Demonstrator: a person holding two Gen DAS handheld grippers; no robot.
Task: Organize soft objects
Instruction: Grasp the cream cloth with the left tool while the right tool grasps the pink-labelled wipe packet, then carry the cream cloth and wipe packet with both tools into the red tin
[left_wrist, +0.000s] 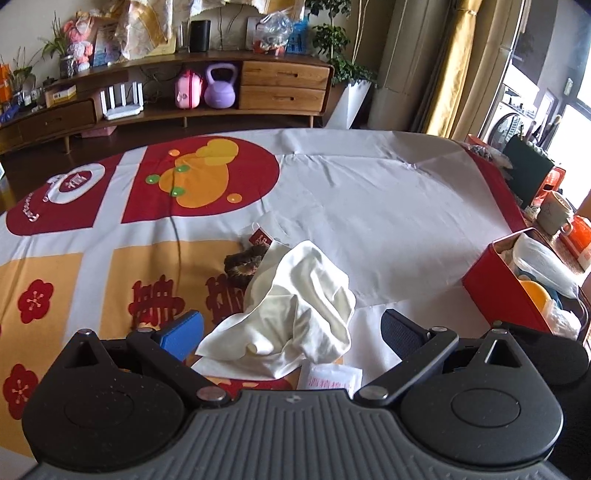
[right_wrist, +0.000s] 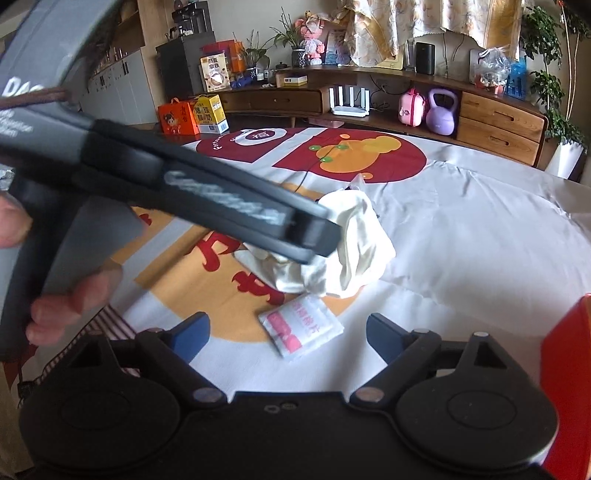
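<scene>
Cloth first: crumpled white soft cloth (left_wrist: 295, 310) sits in a heap on the tabletop, on the printed red, orange and white cover (left_wrist: 369, 206). My left gripper (left_wrist: 291, 332) is spread wide w/ the near edge of the heap between its blue-padded fingers (left_wrist: 183, 334), though I can't tell if either pad touches fabric; it has hold of nothing. Behind the heap, partly under it, lies a dark brown fuzzy scrunchie-like ring (left_wrist: 243, 264), and just beyond that a small dark red tag (left_wrist: 260, 236) next to a clear plastic wrapper; whether they're joined I can't tell. A small white sachet w/ pink print (left_wrist: 330, 378) lies flat at the near side of the heap, touching its edge in the left wrist view.

Right gripper (right_wrist: 288, 334) hangs wide open too, empty, over that same sachet (right_wrist: 301, 325), w/ the white cloth (right_wrist: 343, 247) further ahead. The left gripper's dark body crosses the right wrist view from the upper left, its tip over the cloth, and my left hand (right_wrist: 55, 295) shows on its handle.

Off to the right edge of the tabletop stands a red rectangular box (left_wrist: 498, 291) holding white plastic bags and something yellow
</scene>
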